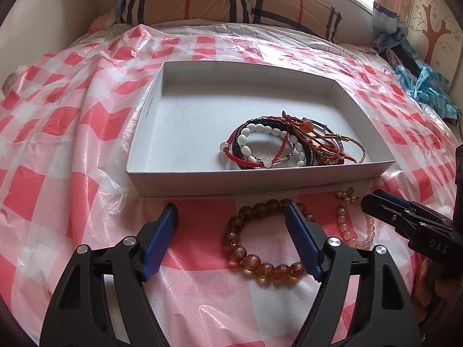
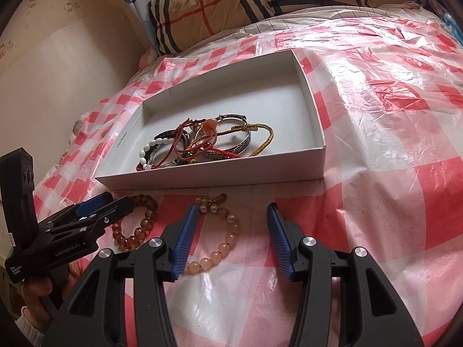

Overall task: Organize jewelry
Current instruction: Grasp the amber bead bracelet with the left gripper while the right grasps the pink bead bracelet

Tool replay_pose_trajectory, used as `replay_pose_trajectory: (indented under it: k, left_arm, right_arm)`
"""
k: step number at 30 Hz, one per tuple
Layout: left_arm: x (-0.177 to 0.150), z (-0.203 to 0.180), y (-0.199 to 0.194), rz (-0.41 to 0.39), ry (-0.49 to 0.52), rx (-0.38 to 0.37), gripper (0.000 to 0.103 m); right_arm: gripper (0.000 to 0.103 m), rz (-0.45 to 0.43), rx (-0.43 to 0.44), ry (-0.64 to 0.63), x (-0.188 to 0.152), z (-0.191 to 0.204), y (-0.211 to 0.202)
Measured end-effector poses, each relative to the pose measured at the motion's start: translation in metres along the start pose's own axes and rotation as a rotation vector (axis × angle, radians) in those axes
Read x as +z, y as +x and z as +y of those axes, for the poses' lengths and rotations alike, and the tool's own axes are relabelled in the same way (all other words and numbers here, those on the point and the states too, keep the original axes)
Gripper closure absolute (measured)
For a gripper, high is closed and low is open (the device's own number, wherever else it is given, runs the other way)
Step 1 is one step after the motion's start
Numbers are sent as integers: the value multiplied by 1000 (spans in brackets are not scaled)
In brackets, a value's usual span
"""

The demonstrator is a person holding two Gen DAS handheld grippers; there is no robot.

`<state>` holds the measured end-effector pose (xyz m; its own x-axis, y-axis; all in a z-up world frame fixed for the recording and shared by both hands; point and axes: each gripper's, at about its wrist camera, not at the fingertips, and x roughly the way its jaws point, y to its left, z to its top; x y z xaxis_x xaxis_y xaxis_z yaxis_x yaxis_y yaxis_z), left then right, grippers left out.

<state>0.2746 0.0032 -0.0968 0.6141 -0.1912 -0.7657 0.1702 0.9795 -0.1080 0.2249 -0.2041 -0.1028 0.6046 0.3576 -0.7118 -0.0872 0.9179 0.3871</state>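
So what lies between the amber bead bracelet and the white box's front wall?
Only bare checked plastic sheet, in the left wrist view.

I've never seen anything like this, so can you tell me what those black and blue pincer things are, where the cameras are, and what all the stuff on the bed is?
Those are two claws a person holds, one in each hand. Each claw carries a camera looking along its fingers, so you get two pictures. The left claw is open above an amber bead bracelet. The right claw is open too, by a pale pink bead bracelet. Neither claw holds anything. Both bracelets lie on a red and white checked plastic sheet over the bed. Behind them sits a shallow white box with a pile of bracelets already inside.
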Motion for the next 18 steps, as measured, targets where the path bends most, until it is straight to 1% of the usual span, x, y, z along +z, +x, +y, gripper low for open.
replay_pose_trajectory:
  k: [6,9,13,14,15,16,17,18]
  left_arm:
    - [-1,-1,3,5,1,1,30]
    - [-2,-3,4,14,11,8,30]
    - [-6,-10,6,38,61,38,30]
    - [-7,-13,5,34,77,40,32]
    - [-9,-14,4,28,89,41,42]
    - [-10,-15,2,28,97,39,52]
    - [-11,-15,1,29,102,33,56]
    - [-12,-14,0,30,102,26,64]
  right_arm:
    - [52,8,-9,-8,-1,1,2]
    - [52,15,-27,-25,-1,5,3]
    - [52,29,-67,-72,-2,15,6]
    - [52,35,-72,-92,-3,18,7]
    - [54,41,-83,-117,-4,23,8]
    - [66,47,-87,-142,-5,27,9]
    - [74,54,-92,-163,-6,31,10]
    - [85,60,-90,-175,-7,33,10]
